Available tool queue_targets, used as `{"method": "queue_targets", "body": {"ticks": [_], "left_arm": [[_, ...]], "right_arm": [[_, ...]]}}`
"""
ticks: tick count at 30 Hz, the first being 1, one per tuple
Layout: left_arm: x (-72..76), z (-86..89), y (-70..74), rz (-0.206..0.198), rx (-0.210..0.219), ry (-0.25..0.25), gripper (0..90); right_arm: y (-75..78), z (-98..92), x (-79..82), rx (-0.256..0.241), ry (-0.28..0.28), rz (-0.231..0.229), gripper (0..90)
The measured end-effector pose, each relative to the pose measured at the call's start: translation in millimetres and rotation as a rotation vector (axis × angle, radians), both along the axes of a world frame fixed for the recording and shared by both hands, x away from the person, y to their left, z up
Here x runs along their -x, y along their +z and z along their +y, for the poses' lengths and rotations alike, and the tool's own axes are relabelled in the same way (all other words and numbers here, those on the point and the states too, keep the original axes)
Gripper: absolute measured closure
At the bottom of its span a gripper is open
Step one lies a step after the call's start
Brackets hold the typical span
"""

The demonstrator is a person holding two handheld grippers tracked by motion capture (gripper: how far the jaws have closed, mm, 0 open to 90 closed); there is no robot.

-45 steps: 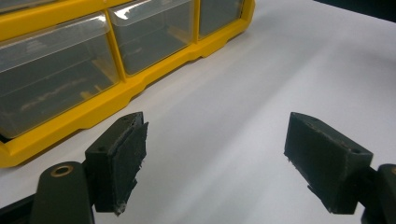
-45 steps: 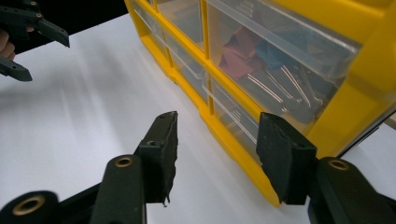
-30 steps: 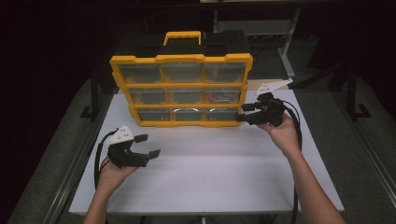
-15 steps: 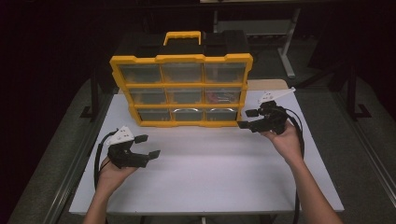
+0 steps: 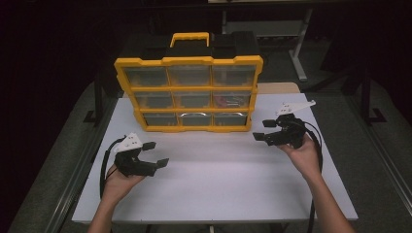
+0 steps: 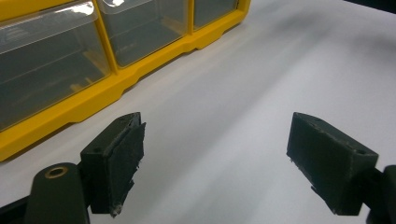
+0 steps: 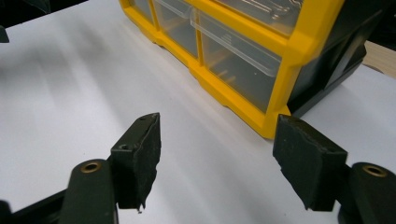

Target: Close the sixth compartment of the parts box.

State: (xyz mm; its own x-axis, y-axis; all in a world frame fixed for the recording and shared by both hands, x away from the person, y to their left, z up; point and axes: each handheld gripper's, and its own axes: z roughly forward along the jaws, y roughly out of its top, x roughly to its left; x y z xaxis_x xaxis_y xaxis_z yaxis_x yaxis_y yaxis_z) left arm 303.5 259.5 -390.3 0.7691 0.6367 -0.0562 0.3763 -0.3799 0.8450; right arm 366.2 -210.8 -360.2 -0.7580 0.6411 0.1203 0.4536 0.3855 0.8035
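A yellow organizer cabinet (image 5: 188, 92) with three rows of clear drawers and a yellow handle stands upright at the back of the white table (image 5: 214, 179). All its drawers look pushed in. My left gripper (image 5: 156, 154) is open at the table's front left, held above the surface with nothing between its jaws. The cabinet's bottom drawers (image 6: 65, 60) lie ahead of it on the left. My right gripper (image 5: 264, 130) is open near the cabinet's lower right corner (image 7: 273, 121), a short way off it, and holds nothing.
Dark floor and metal table legs (image 5: 296, 53) surround the table. A wooden board edge (image 5: 277, 87) shows behind the cabinet's right side. A black cable (image 5: 104, 167) trails from the left gripper; another runs along the right forearm (image 5: 316, 160).
My right gripper has drawn back from the cabinet's right side, toward the front and right. The left gripper has stayed where it was.
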Motion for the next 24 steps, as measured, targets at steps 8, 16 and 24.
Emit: {"method": "queue_targets", "body": {"ticks": [8, 16, 24], "left_arm": [[0.5, -3.1, -0.9, 0.002, -0.001, -0.008, 17.4], [2.7, -6.0, -1.7, 0.005, 0.006, -0.011, 15.6], [4.9, -5.8, -4.6, 0.005, 0.011, -0.018, 15.5]], "right_arm": [[-5.8, -10.0, 8.9, -0.012, -0.022, 0.003, 27.7], [-13.7, -22.1, 18.9, -0.020, -0.053, 0.002, 24.3], [-23.4, -30.6, 26.3, -0.020, -0.078, 0.011, 21.6]]}}
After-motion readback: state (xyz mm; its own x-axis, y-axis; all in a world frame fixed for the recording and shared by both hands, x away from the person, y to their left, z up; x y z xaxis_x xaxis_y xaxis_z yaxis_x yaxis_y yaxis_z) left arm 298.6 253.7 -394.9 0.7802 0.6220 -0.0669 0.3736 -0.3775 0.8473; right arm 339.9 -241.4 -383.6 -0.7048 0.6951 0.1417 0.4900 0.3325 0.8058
